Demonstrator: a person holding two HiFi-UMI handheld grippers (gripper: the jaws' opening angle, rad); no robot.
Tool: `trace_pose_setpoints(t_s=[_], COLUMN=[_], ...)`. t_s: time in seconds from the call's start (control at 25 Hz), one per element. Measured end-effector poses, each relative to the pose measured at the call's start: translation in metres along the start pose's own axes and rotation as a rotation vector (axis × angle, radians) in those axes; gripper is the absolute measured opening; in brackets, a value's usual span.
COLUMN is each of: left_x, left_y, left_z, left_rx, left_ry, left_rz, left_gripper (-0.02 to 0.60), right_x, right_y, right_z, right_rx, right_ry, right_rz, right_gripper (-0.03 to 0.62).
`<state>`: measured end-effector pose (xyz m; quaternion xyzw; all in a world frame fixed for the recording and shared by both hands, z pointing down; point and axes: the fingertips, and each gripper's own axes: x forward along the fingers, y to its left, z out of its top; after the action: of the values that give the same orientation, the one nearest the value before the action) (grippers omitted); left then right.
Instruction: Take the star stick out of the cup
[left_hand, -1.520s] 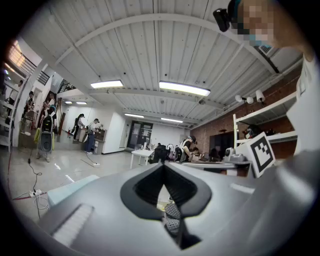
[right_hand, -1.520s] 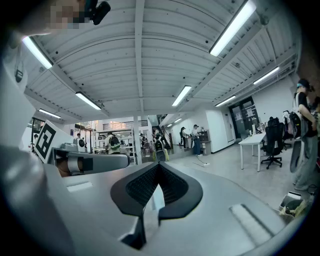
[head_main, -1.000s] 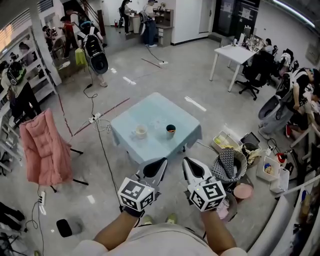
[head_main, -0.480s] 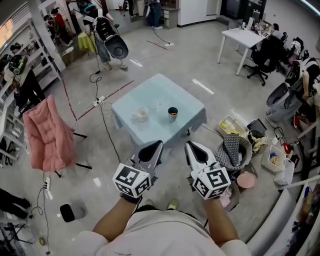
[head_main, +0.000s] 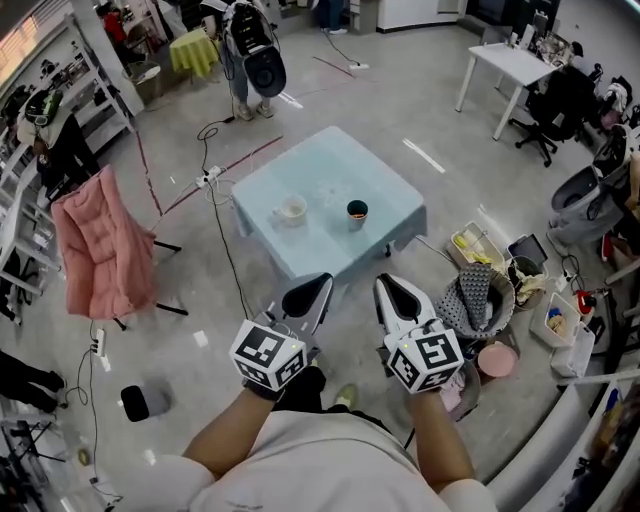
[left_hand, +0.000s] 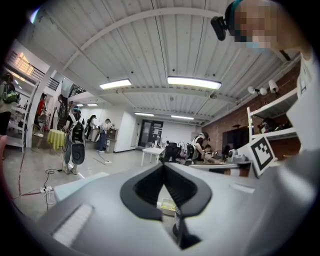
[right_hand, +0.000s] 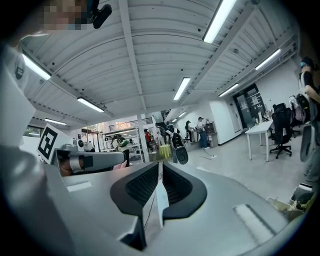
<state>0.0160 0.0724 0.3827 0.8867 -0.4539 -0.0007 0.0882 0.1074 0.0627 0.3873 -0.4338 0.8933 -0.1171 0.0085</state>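
Two grippers sit low in the head view, side by side, each with its marker cube toward the camera, and the forearms behind them run off the bottom edge. The left gripper (head_main: 318, 288) has its jaws pressed together with nothing between them, which its own view confirms (left_hand: 163, 168). The right gripper (head_main: 388, 290) is likewise clenched and empty in its own view (right_hand: 160, 166). Both are well apart from the table (head_main: 300, 255), which stands farther off under a pale blue cloth. On the cloth a dark cup (head_main: 357, 211) stands right of a white cup (head_main: 291, 210), the two apart. A speck of orange-red shows at the dark cup's mouth, but it is too small to tell whether that is the star stick, and no star shape can be made out. In the left gripper view only a pale blue corner of the table (left_hand: 75, 183) shows at the left, and the gripper's own body hides both cups. The right gripper view shows ceiling, lights and distant people, with neither table nor cups in sight.
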Motion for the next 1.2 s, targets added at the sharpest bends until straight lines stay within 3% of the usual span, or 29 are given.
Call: trace_pose_setpoints(t_s=[0.4,0.8,1.2], left_x=[0.049,0.106,0.148], left_y=[0.073,0.143,0.171], left_z=[-0.01,-0.031,-0.069], left_rx=[-0.026,-0.023,-0.042], left_ry=[0.016,0.079,0.161], left_rz=[-0.033,-0.15,-0.213], left_gripper=[0.005,0.005,0.005], right_x=[0.081,0.169,0.213], right_y=[-0.031,-0.064,-0.121], right_z=[-0.022,-0.061,-0.122], right_rx=[-0.02,-0.022,0.006], right_ry=[0.087,0.191,0.32], right_rz=[-0.074,-0.195,-0.304], right_gripper=[0.046,0.081,0.157])
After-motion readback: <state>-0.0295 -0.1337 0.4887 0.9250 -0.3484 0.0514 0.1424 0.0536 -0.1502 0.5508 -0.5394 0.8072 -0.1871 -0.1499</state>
